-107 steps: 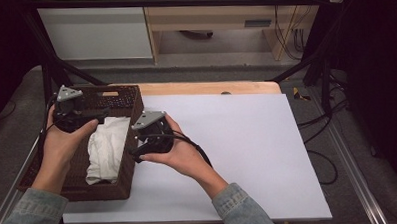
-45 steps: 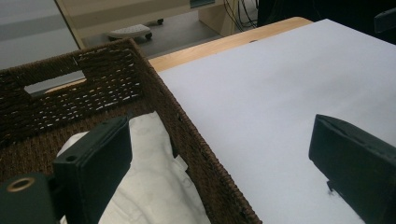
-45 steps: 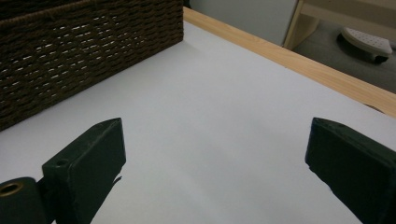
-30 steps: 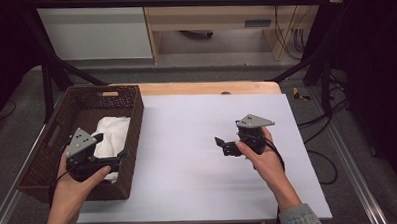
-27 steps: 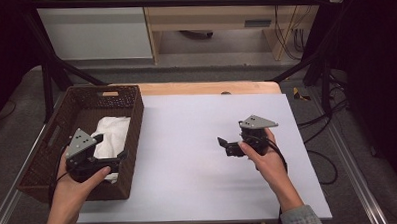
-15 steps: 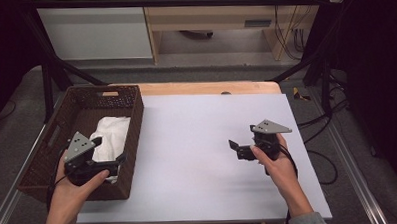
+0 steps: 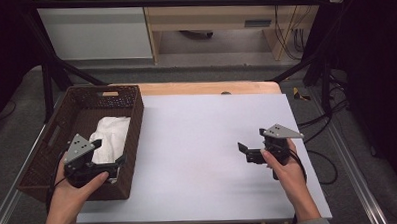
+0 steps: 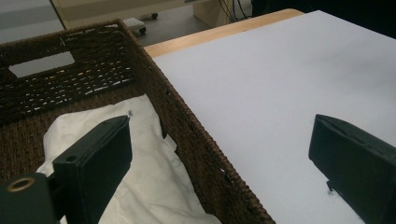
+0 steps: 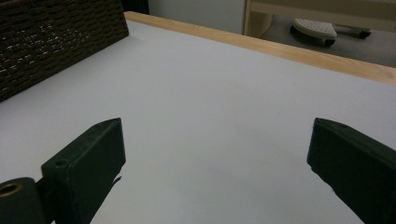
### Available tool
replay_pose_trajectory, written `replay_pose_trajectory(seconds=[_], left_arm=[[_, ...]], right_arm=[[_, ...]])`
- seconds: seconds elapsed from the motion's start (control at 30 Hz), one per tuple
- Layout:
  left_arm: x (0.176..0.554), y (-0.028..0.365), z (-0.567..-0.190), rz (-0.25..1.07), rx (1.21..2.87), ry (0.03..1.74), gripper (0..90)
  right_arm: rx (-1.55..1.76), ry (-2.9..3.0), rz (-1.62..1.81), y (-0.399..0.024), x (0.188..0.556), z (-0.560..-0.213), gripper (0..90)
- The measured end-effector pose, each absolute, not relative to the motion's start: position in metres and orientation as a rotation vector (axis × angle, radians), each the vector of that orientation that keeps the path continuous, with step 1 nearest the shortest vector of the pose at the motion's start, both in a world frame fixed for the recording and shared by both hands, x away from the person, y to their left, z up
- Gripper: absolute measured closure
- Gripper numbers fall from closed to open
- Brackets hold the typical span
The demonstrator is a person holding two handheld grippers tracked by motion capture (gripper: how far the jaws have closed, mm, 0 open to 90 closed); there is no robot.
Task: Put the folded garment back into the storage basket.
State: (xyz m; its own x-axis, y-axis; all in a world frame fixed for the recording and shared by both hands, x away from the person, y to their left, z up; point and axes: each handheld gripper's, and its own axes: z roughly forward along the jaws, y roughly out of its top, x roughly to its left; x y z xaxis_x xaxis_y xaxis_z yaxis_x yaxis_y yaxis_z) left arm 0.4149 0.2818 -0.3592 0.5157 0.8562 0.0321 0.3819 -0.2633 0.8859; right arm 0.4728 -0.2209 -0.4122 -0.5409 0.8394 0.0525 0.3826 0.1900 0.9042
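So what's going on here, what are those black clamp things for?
A person holds a two-jaw gripper in each hand at a table covered with a white sheet. The left gripper hangs open over the near corner of a brown wicker basket, in which a white cloth lies. The right gripper hovers open over bare table on the far side, holding nothing. Neither one grips anything at this moment.

Pale wooden bench (image 7: 195, 88) with a large matte white rectangular sheet (image 7: 202, 142) covering most of its top, dark brown woven wicker basket (image 7: 134, 119) standing on its left side, just beside the sheet's left edge
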Motion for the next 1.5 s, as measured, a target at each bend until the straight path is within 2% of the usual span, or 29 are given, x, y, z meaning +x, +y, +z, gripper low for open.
replay_pose_trajectory(seconds=[1.5], left_arm=[[0.411, 0.286, -0.366, 0.661, 1.872, 1.03, 5.9]], right_arm=[[1.263, 1.91, 1.296, -0.283, 0.44, -0.441, 4.8]])
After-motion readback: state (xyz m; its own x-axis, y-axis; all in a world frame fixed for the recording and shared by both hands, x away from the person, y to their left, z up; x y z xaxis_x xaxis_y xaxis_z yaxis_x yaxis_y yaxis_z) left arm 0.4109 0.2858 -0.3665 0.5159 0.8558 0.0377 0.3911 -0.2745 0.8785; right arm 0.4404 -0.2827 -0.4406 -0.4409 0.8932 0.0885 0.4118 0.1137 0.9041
